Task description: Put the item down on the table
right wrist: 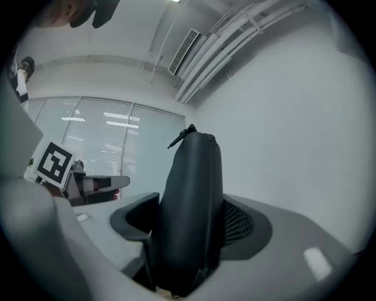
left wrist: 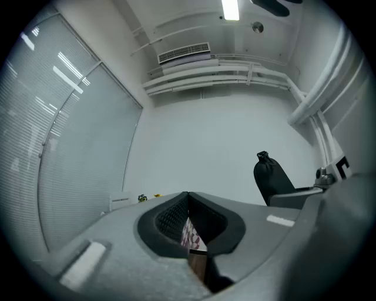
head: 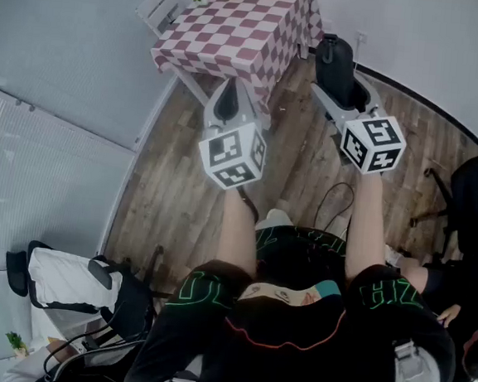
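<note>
Holding the tall matte-black item [head: 334, 59] upright in my right gripper [right wrist: 188, 226], I noted the jaws standing wide around it, one pad pressed on each flank. What kind of object it was I could not tell; it looked smooth and tapered toward the top. My left gripper [left wrist: 188, 203] was level beside the right one, jaws together with nothing between them. The square table with a maroon-and-white chequered cloth [head: 236, 36] lay ahead across the brown wood-plank floor [head: 182, 181], well apart from both grippers, and the item hung over the floor rather than over the cloth. Progress, as I judged it: pickup done, item secure, approach incomplete. Remaining: close the gap to the table, bring the item over a bare part of the cloth, lower it until its base rests there, then release.
</note>
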Available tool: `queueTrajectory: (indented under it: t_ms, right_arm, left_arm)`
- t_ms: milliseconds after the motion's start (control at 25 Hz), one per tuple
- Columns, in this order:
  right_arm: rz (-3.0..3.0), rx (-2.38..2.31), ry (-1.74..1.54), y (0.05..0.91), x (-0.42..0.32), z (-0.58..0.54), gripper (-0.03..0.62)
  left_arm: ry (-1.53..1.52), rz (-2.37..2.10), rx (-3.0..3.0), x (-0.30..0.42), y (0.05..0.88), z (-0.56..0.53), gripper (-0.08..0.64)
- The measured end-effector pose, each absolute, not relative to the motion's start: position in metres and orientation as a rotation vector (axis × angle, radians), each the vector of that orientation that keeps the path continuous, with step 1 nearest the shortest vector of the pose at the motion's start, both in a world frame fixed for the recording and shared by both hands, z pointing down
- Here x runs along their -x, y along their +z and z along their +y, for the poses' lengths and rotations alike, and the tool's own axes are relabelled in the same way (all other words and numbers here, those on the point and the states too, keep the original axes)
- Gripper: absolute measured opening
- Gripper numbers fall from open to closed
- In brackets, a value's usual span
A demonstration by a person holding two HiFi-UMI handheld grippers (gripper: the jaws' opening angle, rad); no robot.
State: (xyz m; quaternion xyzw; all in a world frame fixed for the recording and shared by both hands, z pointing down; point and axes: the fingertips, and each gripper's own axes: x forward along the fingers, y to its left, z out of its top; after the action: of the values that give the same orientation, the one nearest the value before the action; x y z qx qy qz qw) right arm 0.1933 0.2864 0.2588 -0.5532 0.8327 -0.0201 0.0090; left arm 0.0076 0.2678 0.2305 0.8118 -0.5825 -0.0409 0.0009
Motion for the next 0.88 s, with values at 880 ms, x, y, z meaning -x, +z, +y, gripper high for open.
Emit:
queueTrajectory:
  t_ms: [880]
  right_arm:
    - [2.526, 1.75, -0.158, 0.271, -0.216, 0.283, 0.322]
  left_arm:
    - [0.021, -1.886, -2.558, -0.007, 0.245, 0.266, 0.008]
